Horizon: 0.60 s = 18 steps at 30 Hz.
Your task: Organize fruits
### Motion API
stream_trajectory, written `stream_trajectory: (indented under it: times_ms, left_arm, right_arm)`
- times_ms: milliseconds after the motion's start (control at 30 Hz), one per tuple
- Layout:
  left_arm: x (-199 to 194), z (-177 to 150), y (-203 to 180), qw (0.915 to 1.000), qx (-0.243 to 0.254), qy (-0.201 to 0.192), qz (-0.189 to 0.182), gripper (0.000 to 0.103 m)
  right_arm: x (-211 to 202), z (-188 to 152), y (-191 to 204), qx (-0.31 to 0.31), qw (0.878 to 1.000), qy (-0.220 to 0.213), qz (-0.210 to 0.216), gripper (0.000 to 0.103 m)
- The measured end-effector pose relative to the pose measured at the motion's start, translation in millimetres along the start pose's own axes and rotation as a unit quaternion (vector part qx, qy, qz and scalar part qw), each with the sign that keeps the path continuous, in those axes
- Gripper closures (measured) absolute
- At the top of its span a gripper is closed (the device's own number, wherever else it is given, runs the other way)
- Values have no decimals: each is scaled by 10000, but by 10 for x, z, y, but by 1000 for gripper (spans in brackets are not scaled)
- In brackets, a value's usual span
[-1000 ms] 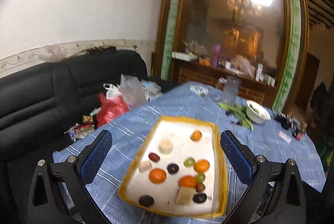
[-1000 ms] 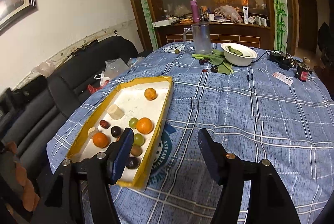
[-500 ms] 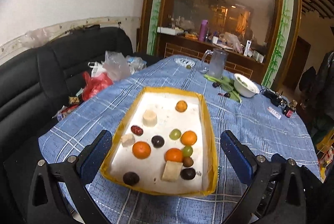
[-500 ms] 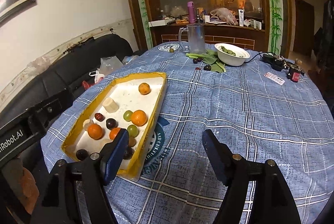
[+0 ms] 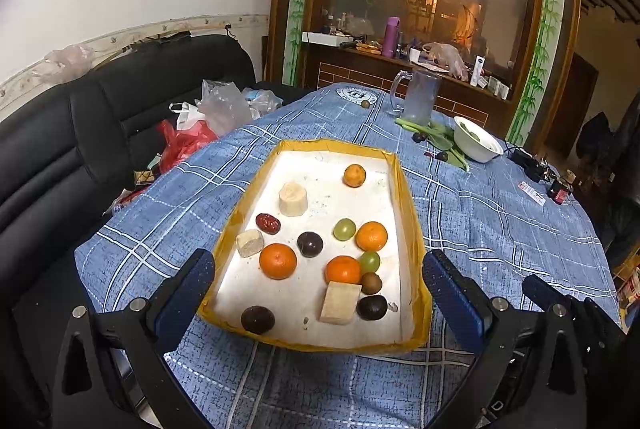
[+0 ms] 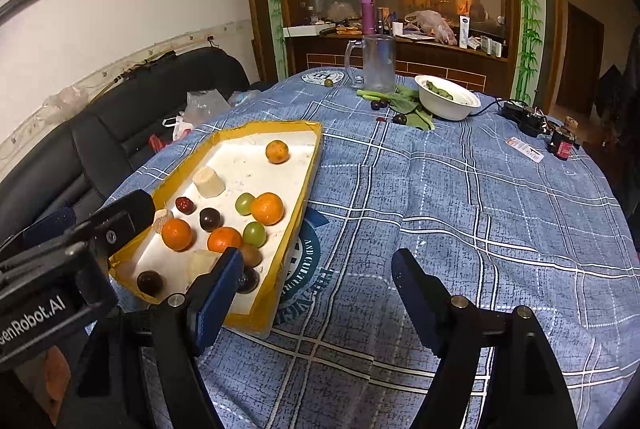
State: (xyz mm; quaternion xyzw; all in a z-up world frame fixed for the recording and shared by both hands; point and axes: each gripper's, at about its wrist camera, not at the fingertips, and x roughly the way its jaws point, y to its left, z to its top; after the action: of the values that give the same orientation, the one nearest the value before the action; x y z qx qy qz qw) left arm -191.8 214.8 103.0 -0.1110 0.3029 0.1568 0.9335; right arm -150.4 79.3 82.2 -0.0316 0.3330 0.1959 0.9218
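A white tray with a yellow rim [image 5: 409,213] lies on the blue checked tablecloth. It holds several oranges [image 5: 278,261], two green grapes [image 5: 344,229], dark plums [image 5: 310,243], a red date [image 5: 268,223] and pale banana chunks [image 5: 293,198]. My left gripper [image 5: 318,257] is open, its fingers straddling the tray's near end without touching any fruit. My right gripper [image 6: 317,256] hovers over the cloth just right of the tray [image 6: 308,181]. Its jaws are opening, with nothing between them. Its left finger hides part of a dark fruit.
At the table's far side stand a glass mug [image 5: 420,97] and a white bowl [image 5: 478,143] with greens and dark fruits [image 6: 378,104] beside it. Small items [image 6: 562,145] lie at the right edge. A black sofa with plastic bags [image 5: 188,133] is on the left.
The left gripper has tipped down and sunk towards the tray, which now fills more of its view. The right jaws have spread wider, and the left gripper has entered the right wrist view.
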Motion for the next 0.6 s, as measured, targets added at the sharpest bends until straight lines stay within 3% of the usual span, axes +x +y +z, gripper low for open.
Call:
stream_trajectory:
  times_ms: [600]
  left_arm:
    - [162, -76, 75, 9994, -43, 332, 2, 0]
  right_arm:
    - [164, 0, 58, -120, 9995, 231, -195, 17]
